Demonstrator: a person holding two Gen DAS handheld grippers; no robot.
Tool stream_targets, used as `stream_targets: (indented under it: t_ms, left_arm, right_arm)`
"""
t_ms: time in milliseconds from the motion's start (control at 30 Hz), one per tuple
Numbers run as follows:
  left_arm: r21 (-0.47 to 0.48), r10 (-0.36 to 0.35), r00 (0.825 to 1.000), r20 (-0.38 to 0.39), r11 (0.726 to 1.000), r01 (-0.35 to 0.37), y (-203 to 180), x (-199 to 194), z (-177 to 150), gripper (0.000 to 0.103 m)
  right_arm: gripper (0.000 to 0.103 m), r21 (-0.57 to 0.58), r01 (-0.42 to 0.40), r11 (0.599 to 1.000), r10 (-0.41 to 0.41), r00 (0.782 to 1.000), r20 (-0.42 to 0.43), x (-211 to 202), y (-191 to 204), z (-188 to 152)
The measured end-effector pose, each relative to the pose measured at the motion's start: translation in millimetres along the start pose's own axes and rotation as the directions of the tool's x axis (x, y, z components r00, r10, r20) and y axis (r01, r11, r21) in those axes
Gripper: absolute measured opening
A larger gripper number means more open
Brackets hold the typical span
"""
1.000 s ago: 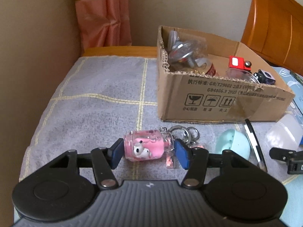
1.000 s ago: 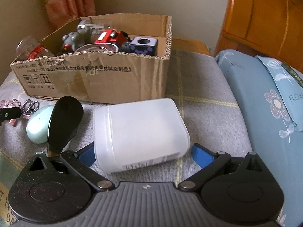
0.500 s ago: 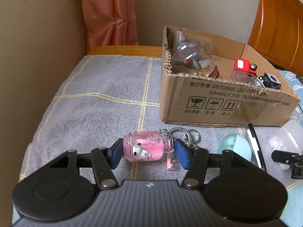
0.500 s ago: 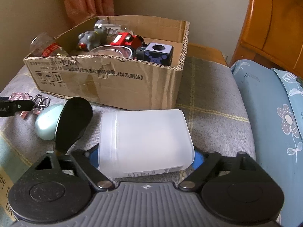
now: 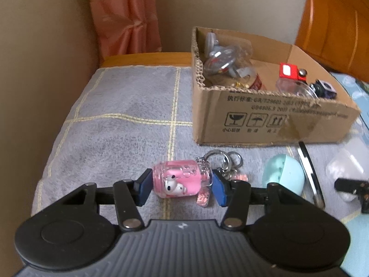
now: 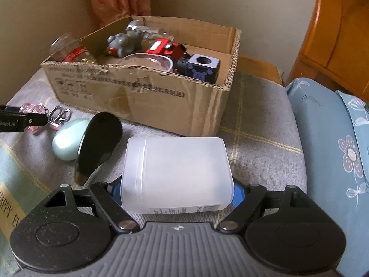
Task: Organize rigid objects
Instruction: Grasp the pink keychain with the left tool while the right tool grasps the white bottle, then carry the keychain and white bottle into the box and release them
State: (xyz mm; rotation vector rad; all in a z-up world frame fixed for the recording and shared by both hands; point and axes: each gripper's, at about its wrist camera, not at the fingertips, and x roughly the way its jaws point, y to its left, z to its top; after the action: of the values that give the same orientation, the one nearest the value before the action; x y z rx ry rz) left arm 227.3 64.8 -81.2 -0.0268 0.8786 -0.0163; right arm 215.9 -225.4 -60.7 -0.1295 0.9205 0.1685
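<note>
My left gripper (image 5: 182, 185): clamped on the pink keychain bottle (image 5: 181, 181).
My right gripper (image 6: 176, 190): jaws just closing, pressing the white plastic jar (image 6: 176, 173).

I see a bed (image 5: 129, 124) covered by a grey blanket with a yellow grid. A cardboard box (image 5: 272, 124) sits on it toward the far side. In front of the box lie a pink bottle keychain (image 5: 182, 180) on its side, its metal rings (image 5: 221, 159) beside it, then a pale green egg-shaped case (image 5: 284, 175) and a black-backed mirror (image 6: 99, 143) leaning against that case. A frosted white container (image 6: 177, 173) lies on its side near me. A blue flowered pillow (image 6: 329, 152) rests along the right edge.
</note>
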Motion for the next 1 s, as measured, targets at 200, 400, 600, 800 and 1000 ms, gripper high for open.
stream_targets:
  t_ms: [200, 400, 600, 800, 1000]
  left_arm:
    - [0.105, -0.039, 0.999, -0.036, 0.994, 0.043, 1, -20, 6, 0.052]
    - [0.205, -0.087, 0.994, -0.067, 0.974, 0.099, -2, -46, 21, 0.052]
    - [0.275, -0.14, 0.986, -0.092, 0.948, 0.16, -9, -72, 41, 0.052]
    - [0.323, -0.183, 0.981, -0.064, 0.926, 0.194, -26, -93, 72, 0.052]
    - [0.375, -0.207, 0.978, 0.008, 0.908, 0.189, -52, -100, 113, 0.052]
  right_arm:
    - [0.086, -0.02, -0.074, 0.997, 0.074, 0.997, 0.009, -25, -6, 6]
    - [0.086, -0.04, -0.127, 0.991, 0.128, 0.992, 0.017, -50, -13, 17]
    - [0.086, -0.096, -0.135, 0.986, 0.139, 0.989, 0.04, -67, -13, 38]
    - [0.086, -0.14, -0.117, 0.983, 0.128, 0.989, 0.07, -75, -10, 59]
    - [0.086, -0.127, -0.123, 0.984, 0.135, 0.987, 0.093, -75, -13, 84]
